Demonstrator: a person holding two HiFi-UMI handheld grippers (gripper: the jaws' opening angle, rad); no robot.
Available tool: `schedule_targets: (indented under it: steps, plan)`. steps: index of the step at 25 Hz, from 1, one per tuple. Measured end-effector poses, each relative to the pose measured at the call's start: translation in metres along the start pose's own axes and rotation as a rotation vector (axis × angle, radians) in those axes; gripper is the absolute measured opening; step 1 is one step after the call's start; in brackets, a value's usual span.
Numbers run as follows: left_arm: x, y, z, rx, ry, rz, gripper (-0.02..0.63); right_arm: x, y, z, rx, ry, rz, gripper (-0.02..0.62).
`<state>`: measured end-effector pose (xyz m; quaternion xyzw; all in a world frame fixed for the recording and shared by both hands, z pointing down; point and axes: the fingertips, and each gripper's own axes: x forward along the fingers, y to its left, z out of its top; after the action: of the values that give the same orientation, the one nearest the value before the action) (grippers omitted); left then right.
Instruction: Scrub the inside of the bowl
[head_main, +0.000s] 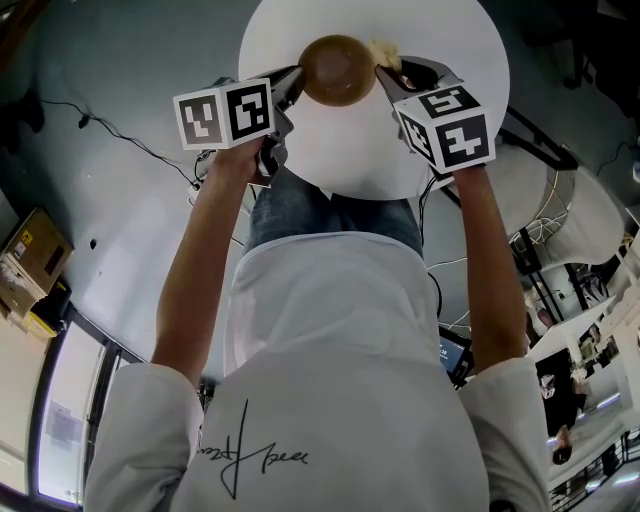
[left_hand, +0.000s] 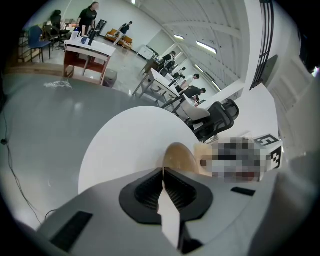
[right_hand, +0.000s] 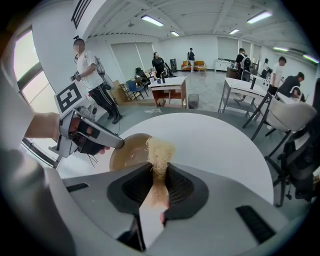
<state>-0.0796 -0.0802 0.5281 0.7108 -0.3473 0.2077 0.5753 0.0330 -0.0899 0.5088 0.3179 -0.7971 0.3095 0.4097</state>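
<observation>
The round brown wooden bowl (head_main: 338, 70) sits on the round white bench (head_main: 440, 150), well in from the edge nearest the person, with its hollow facing up. The left claw (head_main: 295, 85) is clenched on the bowl's left rim. In the left gripper view the pads are nearly together, with the thin wall of the bowl (left_hand: 180, 157) rising just past the left claw (left_hand: 163, 175). The right claw (head_main: 385, 72) is clamped on a pale yellow, fibrous tuft of a scrubber (head_main: 385, 50), which hangs at the bowl's right rim. In the right gripper view the scrubber (right_hand: 159, 152) sticks out past the right claw (right_hand: 159, 172) and reaches over the edge of the bowl (right_hand: 127, 152). Whether it touches the wood cannot be told.

The bowl looks light and stiff, with a smooth finish. On the slick bench (right_hand: 210, 145) it would probably slide or tip under a sideways push, so the hold on the rim is what steadies it. A thin wall gives the pads little to bite on, so a grip low on the rim, with one pad inside and one outside, seems the safest. The scrubber looks soft and springy and should bend to the curve of the hollow. Its loose strands may splay or pull free if pressed hard. Scrubbing inside the bowl does not look to have got far.
</observation>
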Motion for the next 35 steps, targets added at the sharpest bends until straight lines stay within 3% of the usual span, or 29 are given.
schedule_targets:
  steps: [30, 35]
  plan:
    - [-0.002, -0.003, 0.007, 0.006, 0.014, -0.002, 0.015, 0.012, -0.005, 0.033, -0.090, 0.006, -0.012, 0.084]
    - [-0.003, -0.003, 0.008, 0.000, 0.015, -0.001, 0.015, 0.012, -0.001, 0.038, -0.168, 0.018, -0.038, 0.084]
